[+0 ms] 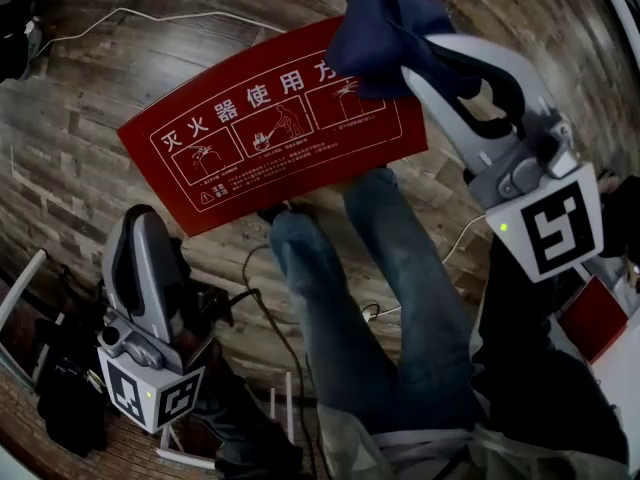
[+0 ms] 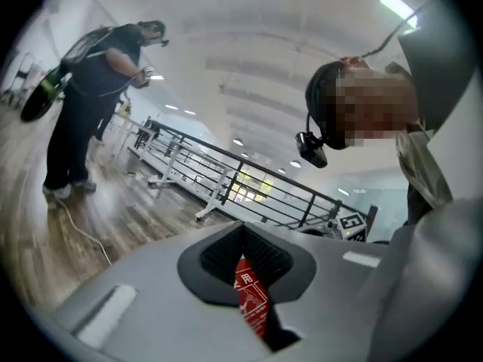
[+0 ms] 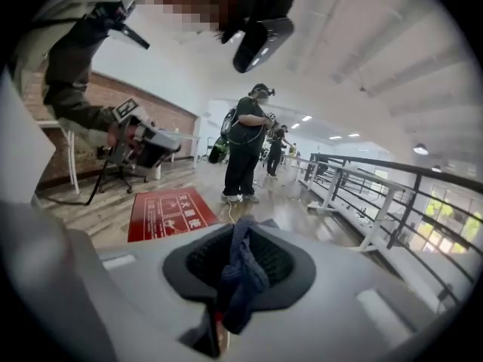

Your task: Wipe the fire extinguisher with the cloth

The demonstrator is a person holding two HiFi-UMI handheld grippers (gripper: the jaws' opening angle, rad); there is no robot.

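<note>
A dark blue cloth hangs bunched from my right gripper, which is shut on it at the top of the head view. In the right gripper view the cloth fills the slit between the dark pads. Under it a red fire-extinguisher instruction board lies flat on the wooden floor. My left gripper is at the lower left, just off the board's near edge. Its jaws stand a narrow gap apart with nothing in them, and the board shows through that gap. No extinguisher itself shows in any view.
My legs in jeans stand below the board. Cables run over the floor, with a black bag at the lower left. A person stands beyond the board, beside a long metal railing.
</note>
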